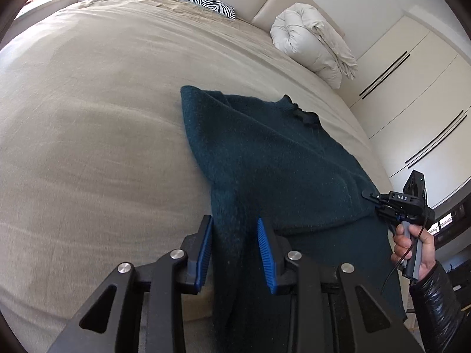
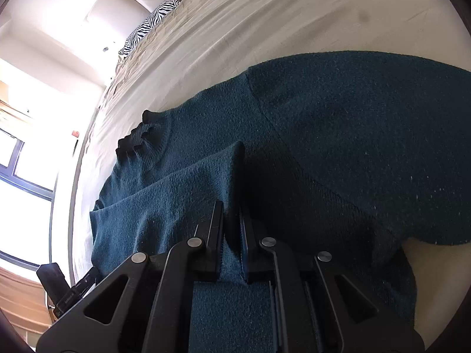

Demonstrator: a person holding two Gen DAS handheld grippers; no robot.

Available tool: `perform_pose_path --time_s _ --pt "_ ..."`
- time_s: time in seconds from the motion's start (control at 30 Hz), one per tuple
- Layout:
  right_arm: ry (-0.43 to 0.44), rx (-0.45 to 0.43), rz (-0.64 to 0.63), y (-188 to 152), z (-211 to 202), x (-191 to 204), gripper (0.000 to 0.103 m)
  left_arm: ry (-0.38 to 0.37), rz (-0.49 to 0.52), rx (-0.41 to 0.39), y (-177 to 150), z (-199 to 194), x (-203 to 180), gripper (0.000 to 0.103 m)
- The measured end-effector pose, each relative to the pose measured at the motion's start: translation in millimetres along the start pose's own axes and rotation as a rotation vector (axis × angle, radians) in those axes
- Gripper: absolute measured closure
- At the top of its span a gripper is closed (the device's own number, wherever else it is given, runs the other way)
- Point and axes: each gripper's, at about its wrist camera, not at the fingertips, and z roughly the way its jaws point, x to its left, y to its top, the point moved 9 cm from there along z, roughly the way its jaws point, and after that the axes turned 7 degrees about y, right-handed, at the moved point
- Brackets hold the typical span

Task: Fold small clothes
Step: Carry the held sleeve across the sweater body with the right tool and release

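Teal knitted sweater (image 1: 265, 158) lies on the beige bed cover (image 1: 88, 117); the left gripper (image 1: 234, 229) stands partly open astride a raised fold, pads apparently not pressing. Right-wrist view: the right gripper (image 2: 231, 214) pinches a sweater fold, nearly closed.

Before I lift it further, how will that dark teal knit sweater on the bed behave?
The dark teal knit sweater is probably floppy: it already drapes in soft folds where the right gripper pinches a ridge. It likely clings rather than slips, given the fuzzy knit. The part between the left gripper pads looks thick, so expect some weight and sagging.
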Motion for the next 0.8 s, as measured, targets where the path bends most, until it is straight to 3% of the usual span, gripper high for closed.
perform_pose_path --time_s 0.23,0.37,0.63,0.73,0.8 --pt "-0.042 -0.013 -0.034 0 -2 2 0.094 0.036 0.052 0.002 -12 -10 -12 0.07" --pt "-0.097 -0.016 -0.108 6 1 10 0.095 0.017 0.027 -0.018 -26 -21 -16 0.059" --pt "-0.138 -0.041 -0.138 13 -1 0 0.095 0.011 0.024 -0.021 -37 -24 -19 0.055" --pt "-0.084 -0.047 -0.123 11 3 -8 0.094 0.018 0.024 -0.016 -41 -24 -21 0.054" --pt "-0.035 -0.033 -0.068 11 -3 -11 0.092 0.015 0.018 -0.022 -43 -27 -24 0.047"
